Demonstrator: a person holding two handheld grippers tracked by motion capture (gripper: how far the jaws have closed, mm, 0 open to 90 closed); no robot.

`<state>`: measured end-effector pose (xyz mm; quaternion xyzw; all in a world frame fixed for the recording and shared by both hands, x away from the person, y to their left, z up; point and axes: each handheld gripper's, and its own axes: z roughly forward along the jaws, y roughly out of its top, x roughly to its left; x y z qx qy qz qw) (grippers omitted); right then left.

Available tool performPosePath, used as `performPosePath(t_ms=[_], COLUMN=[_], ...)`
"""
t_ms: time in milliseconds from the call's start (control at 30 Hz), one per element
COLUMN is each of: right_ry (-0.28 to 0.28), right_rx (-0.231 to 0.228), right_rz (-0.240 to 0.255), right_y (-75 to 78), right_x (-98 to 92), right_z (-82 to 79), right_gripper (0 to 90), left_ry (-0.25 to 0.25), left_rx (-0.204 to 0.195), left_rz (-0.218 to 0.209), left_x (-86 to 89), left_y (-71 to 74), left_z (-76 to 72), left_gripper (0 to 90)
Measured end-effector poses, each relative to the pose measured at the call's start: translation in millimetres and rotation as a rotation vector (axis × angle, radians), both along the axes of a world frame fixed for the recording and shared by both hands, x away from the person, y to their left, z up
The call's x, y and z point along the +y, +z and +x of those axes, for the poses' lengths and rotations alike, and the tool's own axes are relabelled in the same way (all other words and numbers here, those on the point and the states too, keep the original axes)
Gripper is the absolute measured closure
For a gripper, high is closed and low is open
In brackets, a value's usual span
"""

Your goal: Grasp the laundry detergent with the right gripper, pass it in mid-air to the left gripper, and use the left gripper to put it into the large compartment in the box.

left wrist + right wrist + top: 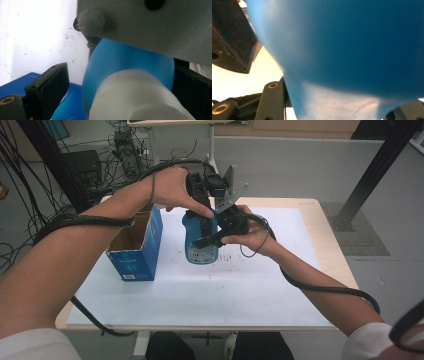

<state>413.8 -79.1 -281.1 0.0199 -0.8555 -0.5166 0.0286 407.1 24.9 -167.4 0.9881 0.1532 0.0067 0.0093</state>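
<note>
Holding the blue bottle (201, 242) upright over the white sheet (260, 285), my right gripper (220, 227) clamped on its body. My left gripper (202, 185) sits around the white cap (132, 97), jaws spread, not visibly pressing. Blue box (137, 245) stands just beside.

Bottle (201, 247) upright on the sheet (250, 285) covering the surface (327, 250), near its middle. Just left of the bottle, apart from it: open box (136, 245), also on the sheet. Above the bottle's top: left tongs (207, 202). At the bottle's right side, against its body: right tongs (212, 237).
</note>
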Motion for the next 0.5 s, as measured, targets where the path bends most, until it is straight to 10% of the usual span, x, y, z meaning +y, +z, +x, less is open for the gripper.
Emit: performPosePath(t_ms=[500], right_ry=[0.0], right_rx=[-0.003], right_rz=[0.005], right_y=[1.6], right_x=[-0.4], right_z=[-2.2], right_gripper=[43.9], left_ry=[-0.005], left_rx=[-0.006], left_rz=[0.001], left_x=[-0.8], left_y=[3.6], left_z=[-2.3], left_gripper=[5.4])
